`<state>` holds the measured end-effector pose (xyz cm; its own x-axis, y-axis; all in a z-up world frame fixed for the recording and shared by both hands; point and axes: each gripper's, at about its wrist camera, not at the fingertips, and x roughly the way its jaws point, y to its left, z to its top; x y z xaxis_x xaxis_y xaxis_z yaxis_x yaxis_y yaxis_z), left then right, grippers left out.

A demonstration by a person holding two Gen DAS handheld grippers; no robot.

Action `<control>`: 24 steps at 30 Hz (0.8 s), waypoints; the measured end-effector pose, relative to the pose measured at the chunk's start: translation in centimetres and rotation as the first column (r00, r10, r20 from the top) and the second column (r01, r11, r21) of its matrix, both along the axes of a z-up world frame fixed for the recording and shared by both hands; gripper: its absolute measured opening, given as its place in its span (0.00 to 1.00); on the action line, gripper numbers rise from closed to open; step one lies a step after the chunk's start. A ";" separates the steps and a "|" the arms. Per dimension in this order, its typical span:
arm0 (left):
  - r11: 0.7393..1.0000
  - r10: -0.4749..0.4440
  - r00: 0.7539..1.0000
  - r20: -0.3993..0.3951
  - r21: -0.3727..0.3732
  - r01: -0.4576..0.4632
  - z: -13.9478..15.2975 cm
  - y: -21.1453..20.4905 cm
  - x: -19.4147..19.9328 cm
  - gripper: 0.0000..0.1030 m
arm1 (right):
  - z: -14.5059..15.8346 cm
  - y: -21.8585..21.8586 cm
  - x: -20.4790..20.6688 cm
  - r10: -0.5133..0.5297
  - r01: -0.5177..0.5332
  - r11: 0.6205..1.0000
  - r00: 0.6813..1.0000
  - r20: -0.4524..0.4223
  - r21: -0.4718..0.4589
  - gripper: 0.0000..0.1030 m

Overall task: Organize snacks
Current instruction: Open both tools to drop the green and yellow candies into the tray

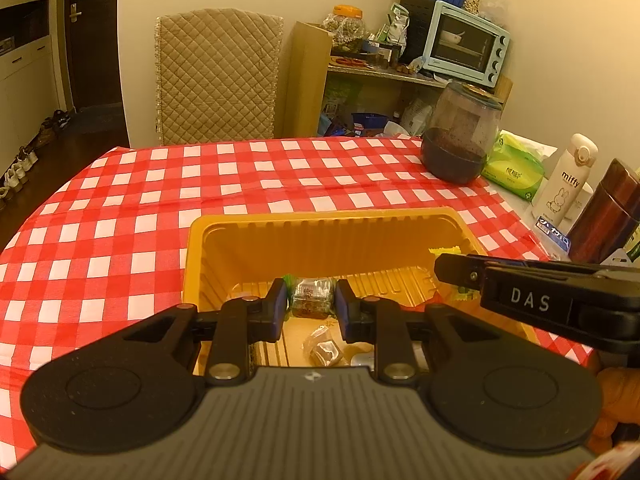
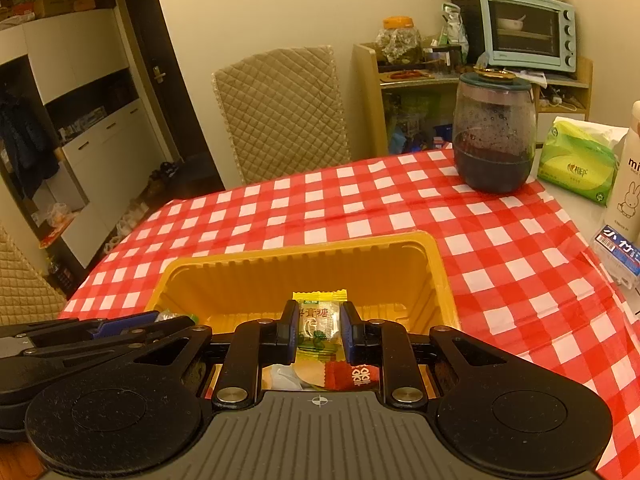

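A yellow plastic tray point(image 1: 320, 222) sits on the red-checked tablecloth, and both grippers hover over its near end. My left gripper point(image 1: 311, 300) is shut on a small brown snack in a clear wrapper with green ends point(image 1: 313, 297). My right gripper point(image 2: 319, 330) is shut on a yellow-wrapped candy point(image 2: 319, 322); it also shows as the black arm point(image 1: 540, 300) at the right of the left wrist view. Inside the tray point(image 2: 304, 256) lie a clear-wrapped brown piece point(image 1: 326, 348) and a red packet point(image 2: 352, 376).
A dark jar with a lid point(image 2: 494, 136) stands at the far right of the table, beside a green tissue pack point(image 2: 576, 158), a white bottle point(image 1: 568, 180) and a brown flask point(image 1: 604, 216). A quilted chair point(image 1: 218, 76) and a cluttered shelf with a blue oven point(image 2: 528, 28) lie beyond.
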<state>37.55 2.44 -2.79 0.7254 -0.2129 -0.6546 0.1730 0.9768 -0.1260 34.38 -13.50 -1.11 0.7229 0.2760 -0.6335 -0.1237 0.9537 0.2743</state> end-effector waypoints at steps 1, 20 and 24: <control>1.000 0.000 1.000 0.000 0.001 0.000 0.0 0.0 0.1 0.23 | 0.0 0.0 0.0 0.001 -0.001 1.000 1.000 -0.001 0.000 0.21; 0.998 0.034 0.999 -0.010 0.055 -0.033 -0.7 1.0 0.2 0.44 | 0.1 0.0 -0.1 0.007 -0.007 1.000 1.000 0.003 0.026 0.21; 0.998 0.037 0.999 -0.011 0.056 -0.036 -0.8 1.3 0.1 0.44 | 0.1 0.1 -0.1 0.008 -0.008 0.999 1.000 0.001 0.034 0.21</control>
